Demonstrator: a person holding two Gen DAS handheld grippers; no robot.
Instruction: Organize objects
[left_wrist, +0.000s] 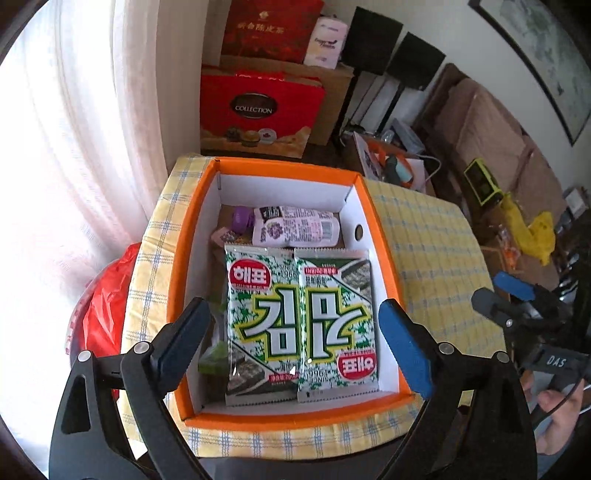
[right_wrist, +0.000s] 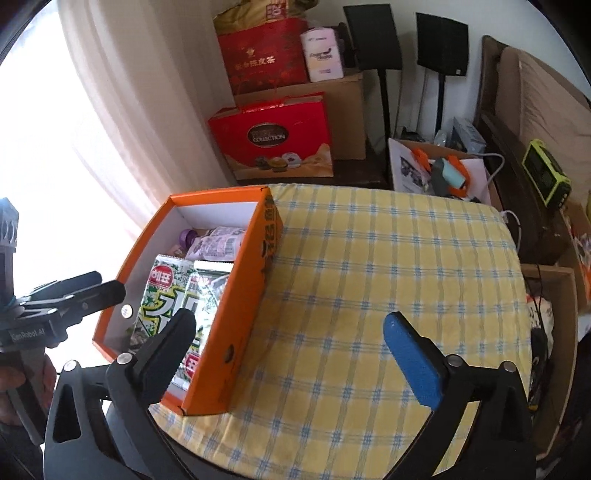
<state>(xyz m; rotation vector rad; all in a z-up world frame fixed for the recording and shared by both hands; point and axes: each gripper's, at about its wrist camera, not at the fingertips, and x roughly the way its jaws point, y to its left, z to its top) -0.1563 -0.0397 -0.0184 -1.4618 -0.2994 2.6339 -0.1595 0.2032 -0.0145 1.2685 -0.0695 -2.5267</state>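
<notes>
An orange box (left_wrist: 384, 236) with a white inside stands on the yellow checked tablecloth (left_wrist: 436, 251). In it lie two green-and-white seaweed packets (left_wrist: 301, 321) side by side, a purple-capped drink pouch (left_wrist: 291, 225) behind them, and a small green item (left_wrist: 214, 356) at the left. My left gripper (left_wrist: 295, 343) hangs open and empty above the box's near end. My right gripper (right_wrist: 291, 354) is open and empty over the cloth, right of the box (right_wrist: 240, 295). The right gripper also shows at the right edge of the left wrist view (left_wrist: 502, 291).
Red gift boxes (right_wrist: 273, 144) and a cardboard carton (right_wrist: 347, 110) stand on the floor behind the table. A white bag with tools (right_wrist: 439, 173) sits at the far right corner. A sofa (right_wrist: 546, 110) and an open carton (right_wrist: 554, 332) are at the right. A curtain (left_wrist: 74, 147) hangs at the left.
</notes>
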